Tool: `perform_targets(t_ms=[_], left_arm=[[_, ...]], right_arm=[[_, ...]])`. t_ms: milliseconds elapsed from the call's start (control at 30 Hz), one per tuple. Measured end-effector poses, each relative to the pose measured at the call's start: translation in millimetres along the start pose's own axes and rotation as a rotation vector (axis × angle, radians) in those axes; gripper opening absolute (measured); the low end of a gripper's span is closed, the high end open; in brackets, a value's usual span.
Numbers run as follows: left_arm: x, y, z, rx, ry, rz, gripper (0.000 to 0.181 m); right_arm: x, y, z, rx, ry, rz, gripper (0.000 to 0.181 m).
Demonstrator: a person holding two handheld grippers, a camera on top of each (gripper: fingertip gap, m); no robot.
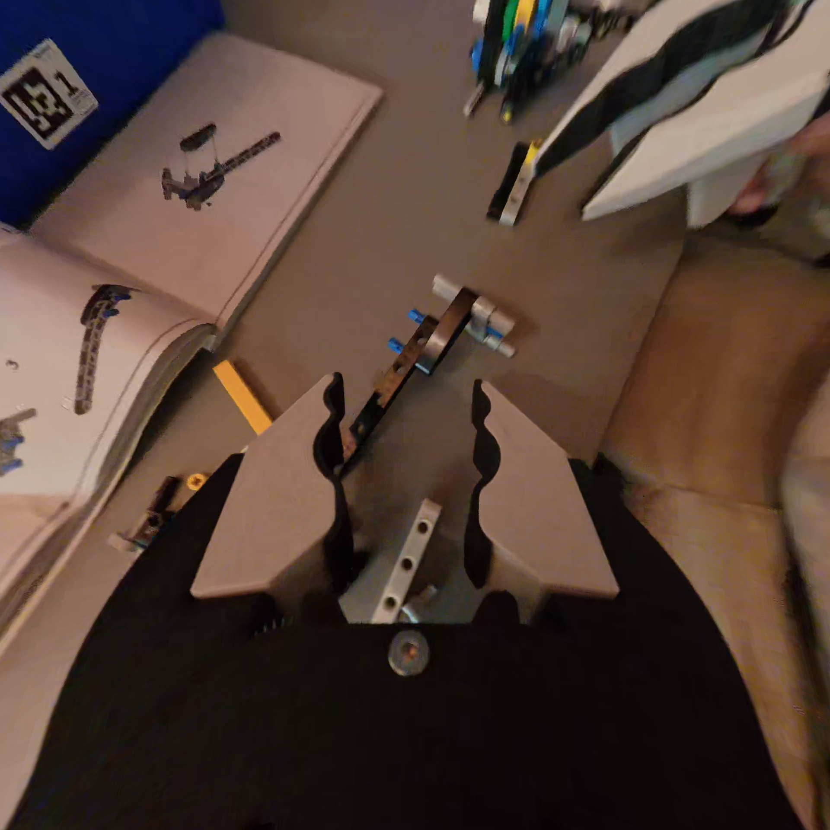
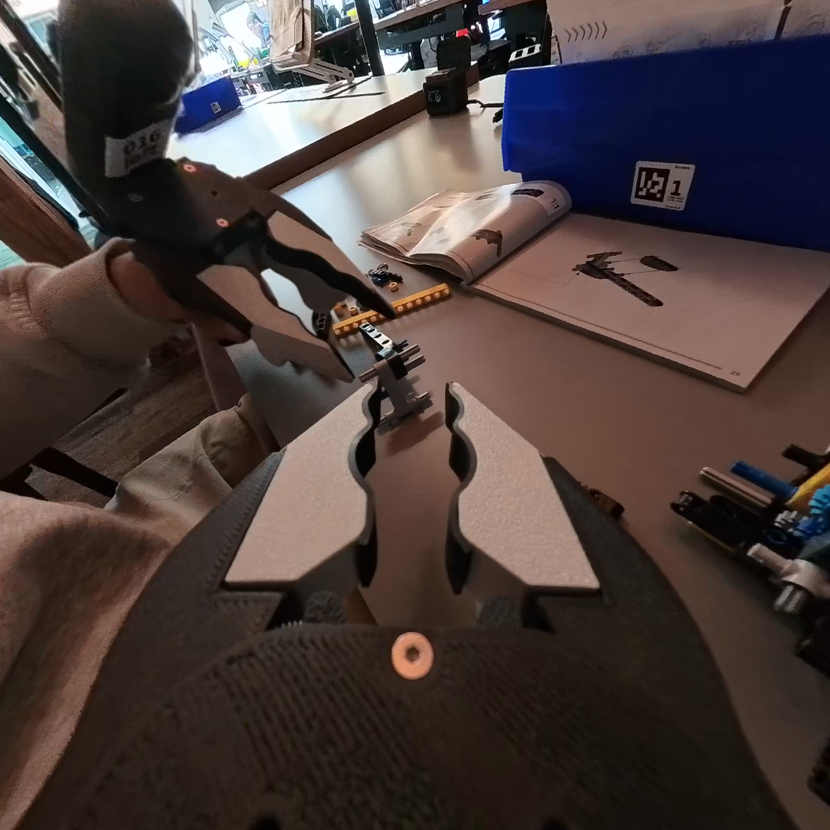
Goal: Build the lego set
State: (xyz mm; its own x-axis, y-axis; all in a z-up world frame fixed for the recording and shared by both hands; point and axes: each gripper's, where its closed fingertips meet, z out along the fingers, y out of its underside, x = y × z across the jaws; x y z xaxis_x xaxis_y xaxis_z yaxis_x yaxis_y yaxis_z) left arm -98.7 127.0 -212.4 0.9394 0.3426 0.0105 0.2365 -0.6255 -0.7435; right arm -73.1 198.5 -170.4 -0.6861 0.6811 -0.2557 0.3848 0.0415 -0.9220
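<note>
A small lego sub-assembly [image 1: 431,341] lies on the grey table: a black holed beam with blue pins and grey axle parts at its far end. My left gripper [image 1: 406,386] is open and hovers over the beam's near end; the beam runs beside the left finger, apart from the right one. A loose grey holed beam [image 1: 411,561] lies on the table under the gap. In the right wrist view my right gripper [image 2: 409,393] is open and empty, its tips just short of the assembly's grey end [image 2: 397,390]. The left gripper [image 2: 368,346] shows there too, open above the black beam.
An open instruction booklet [image 1: 202,202] [image 2: 629,292] lies before a blue bin [image 2: 673,134]. A yellow beam [image 2: 417,301] and small loose parts [image 2: 384,274] lie nearby. A partly built model [image 2: 763,516] [image 1: 516,45] stands at the side. The table edge [image 1: 637,359] runs close to the right. The gap from one gripper's tips to the other's is roughly 9 cm.
</note>
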Motion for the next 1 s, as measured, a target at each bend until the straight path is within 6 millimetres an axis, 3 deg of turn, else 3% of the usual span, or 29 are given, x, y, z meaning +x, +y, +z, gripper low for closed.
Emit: perform_targets(t_ms=[33, 200, 467, 1000], left_arm=[[-2.9, 1.2, 2.2, -0.017, -0.006, 0.031, 0.054], [1.0, -0.1, 10.3, -0.026, 0.075, 0.041, 0.049], [1.9, -4.3, 9.9, 0.035, 0.094, 0.058, 0.005], [18.4, -28.0, 2.9, 0.197, 0.084, 0.169, 0.005]], right_arm=[[0.2, -0.1, -0.2, 0.0, 0.001, -0.001, 0.027], [1.4, 0.9, -0.4, -0.003, 0.007, 0.001, 0.027], [3.0, 1.7, -1.2, -0.003, 0.011, 0.01, 0.027], [2.8, -4.2, -4.8, 0.031, -0.037, 0.076, 0.03]])
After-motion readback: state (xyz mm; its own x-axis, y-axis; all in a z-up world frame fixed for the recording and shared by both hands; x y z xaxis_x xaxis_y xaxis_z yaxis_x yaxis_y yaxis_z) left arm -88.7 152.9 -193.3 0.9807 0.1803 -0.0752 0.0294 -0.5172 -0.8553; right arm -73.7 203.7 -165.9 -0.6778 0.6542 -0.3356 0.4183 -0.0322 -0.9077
